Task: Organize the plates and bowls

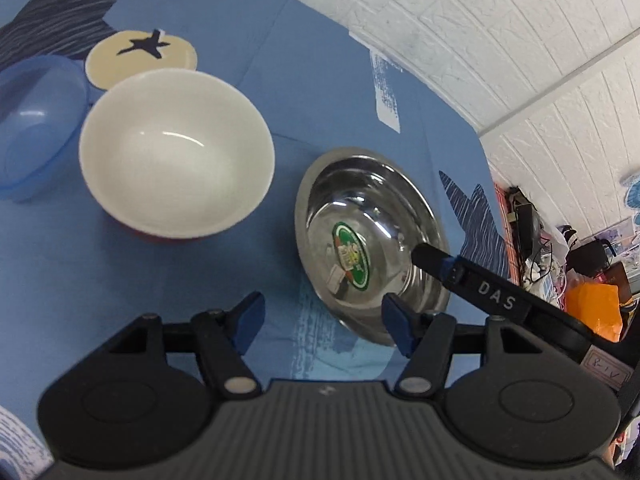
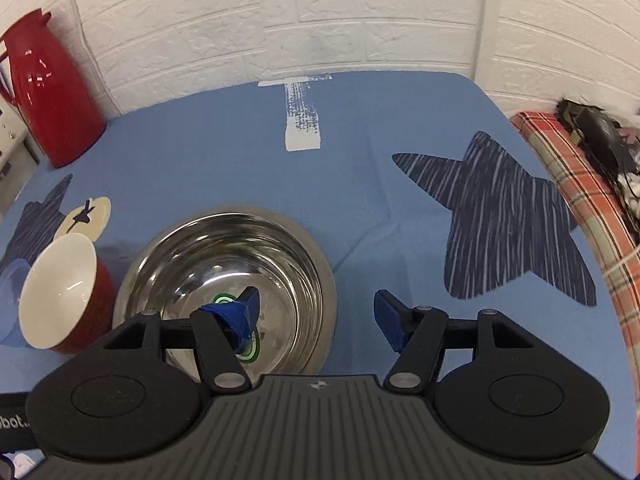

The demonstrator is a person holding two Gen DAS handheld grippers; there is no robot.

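Nothing looks stacked or gathered yet, so I judge the tidying barely begun. The shallow round stainless-steel bowl with the green sticker on its floor (image 2: 228,276) sits alone on the blue tablecloth with the dark star prints (image 2: 360,184), and I take it as my landmark. Just beside it, on the side away from the plaid fabric at the table's edge (image 2: 568,184), stands the deep bowl, white inside and red outside (image 1: 176,156); the two look close but I cannot tell whether they touch. Beyond the white bowl, further from the steel one, lies the translucent blue plastic bowl (image 1: 32,128), right against the white bowl's side. Behind them, toward the white brick wall (image 2: 320,12), a flat cream disc with a dark star on it (image 1: 142,58) rests on the cloth; whether it is a plate or a printed patch I cannot say. The glossy red jug (image 2: 48,88) stands far back by the wall.

The right gripper (image 2: 316,320) is spread wide and holds nothing: one blue-padded finger hangs inside the steel bowl above the sticker, the other outside the rim over bare cloth, so the rim lies between them, ungripped. The left gripper (image 1: 324,320) is equally wide, empty, hovering near the steel bowl's closest edge, one pad over its rim.
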